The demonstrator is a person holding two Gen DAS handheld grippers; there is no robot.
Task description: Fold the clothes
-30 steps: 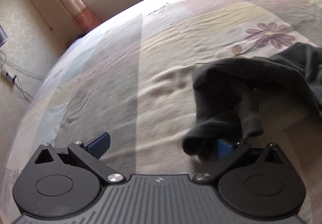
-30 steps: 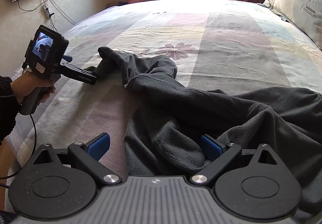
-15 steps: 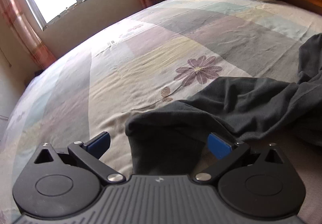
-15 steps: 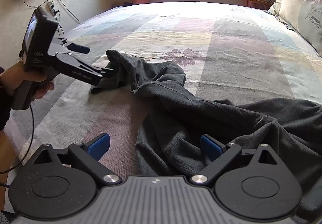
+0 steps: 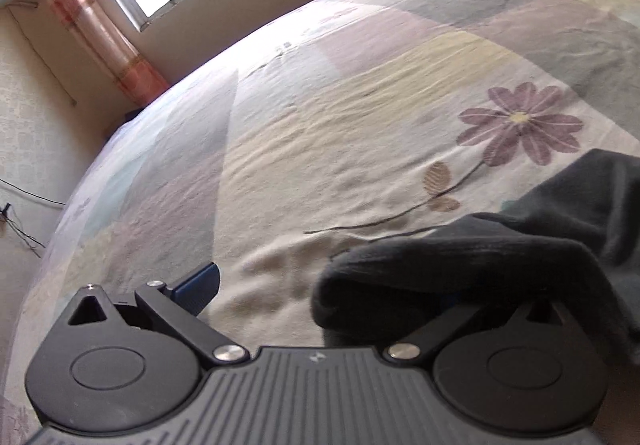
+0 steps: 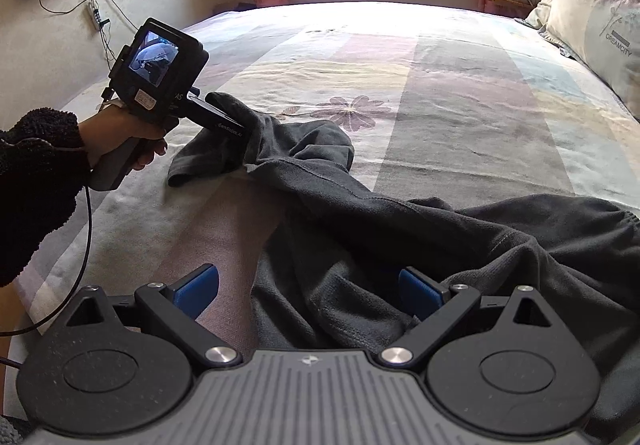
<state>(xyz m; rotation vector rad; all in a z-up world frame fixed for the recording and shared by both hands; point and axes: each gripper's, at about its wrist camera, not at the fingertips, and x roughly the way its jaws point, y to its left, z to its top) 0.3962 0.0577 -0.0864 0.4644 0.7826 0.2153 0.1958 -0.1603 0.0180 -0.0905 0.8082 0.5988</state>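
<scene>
A dark grey fleece garment (image 6: 400, 237) lies crumpled across the near half of the bed's pastel patchwork sheet with its purple flower print (image 6: 460, 85), one narrow end trailing off to the far left. This looks like the spreading-out step, before any fold is made.

The left gripper (image 5: 324, 285) has its jaws wide, and that narrow end is draped over its right finger, hiding the pad; nothing is pinched. The right gripper (image 6: 308, 289) is wide open too, low over the near bunch of cloth, blue pads (image 6: 198, 287) on either side of a ridge.

Next, I'd judge, each claw must close on an edge and draw the fabric flat.

No containers are in sight, only a pale pillow (image 6: 596, 17) at the far right.
</scene>
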